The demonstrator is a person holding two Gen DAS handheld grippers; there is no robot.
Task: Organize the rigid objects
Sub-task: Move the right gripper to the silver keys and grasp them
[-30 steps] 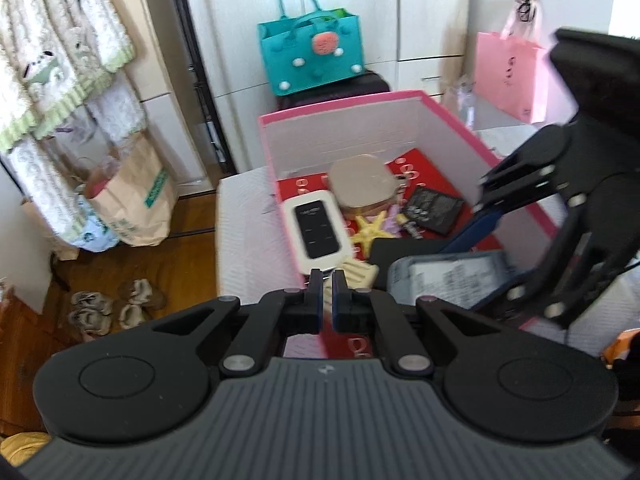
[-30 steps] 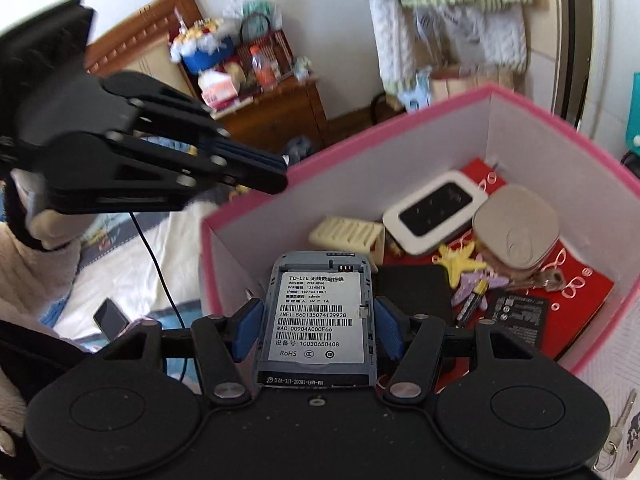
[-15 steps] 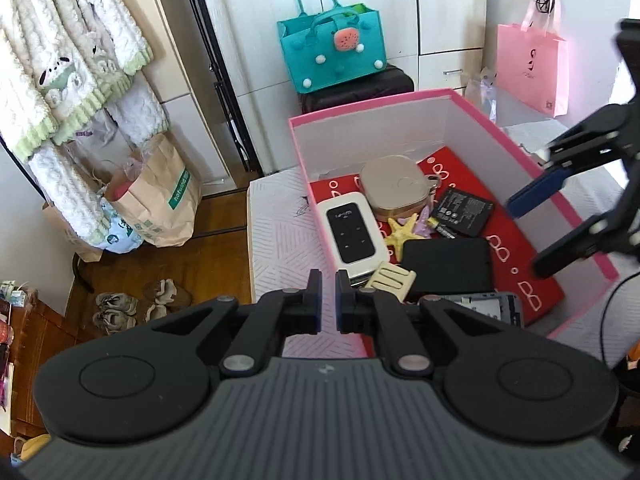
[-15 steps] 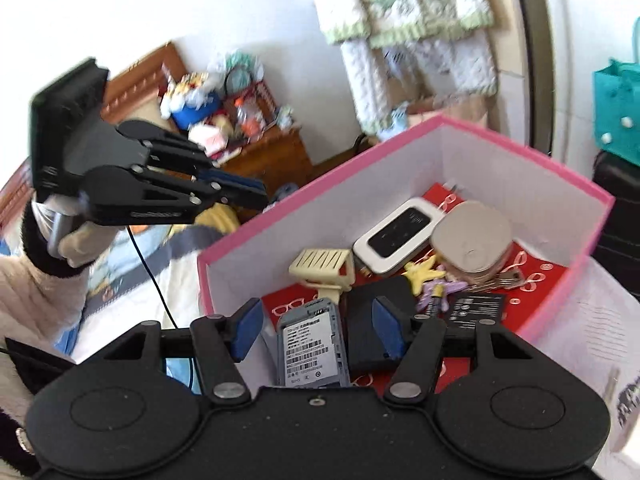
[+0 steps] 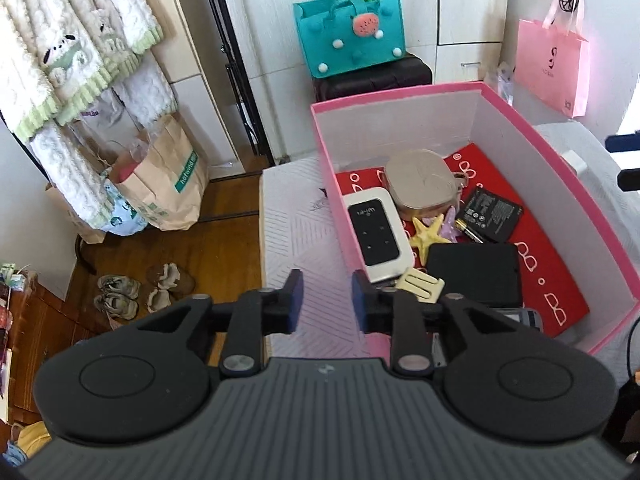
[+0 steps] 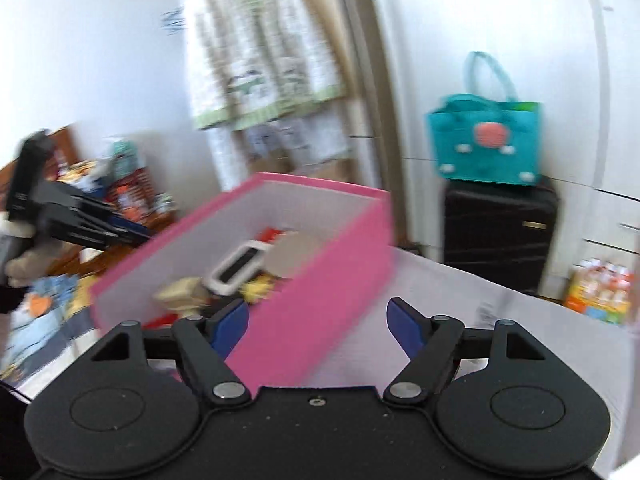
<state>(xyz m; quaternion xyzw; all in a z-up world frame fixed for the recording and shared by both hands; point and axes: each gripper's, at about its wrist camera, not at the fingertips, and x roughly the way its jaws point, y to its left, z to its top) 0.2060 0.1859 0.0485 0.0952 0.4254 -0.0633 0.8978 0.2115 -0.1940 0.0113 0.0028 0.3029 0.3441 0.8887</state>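
Pink box [image 5: 552, 152] with white walls, red floor, cluttered gadgets, left tongs [image 5: 327, 300] and right tongs [image 6: 316, 322] opening, both empty

Bright daylight, glare at the right edge, fisheye bending throughout; sharp left-wrist view, motion-smeared right-wrist view.

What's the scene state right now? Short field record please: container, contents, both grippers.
container: open pink cardboard box with a red liner, on a white quilted surface
contents: white pocket router with black face, beige rounded case, yellow starfish toy, flat black battery, black rectangular pad, cream slotted clip
left gripper: jaws opening, nothing between them
right gripper: jaws opening, nothing held, outside the box
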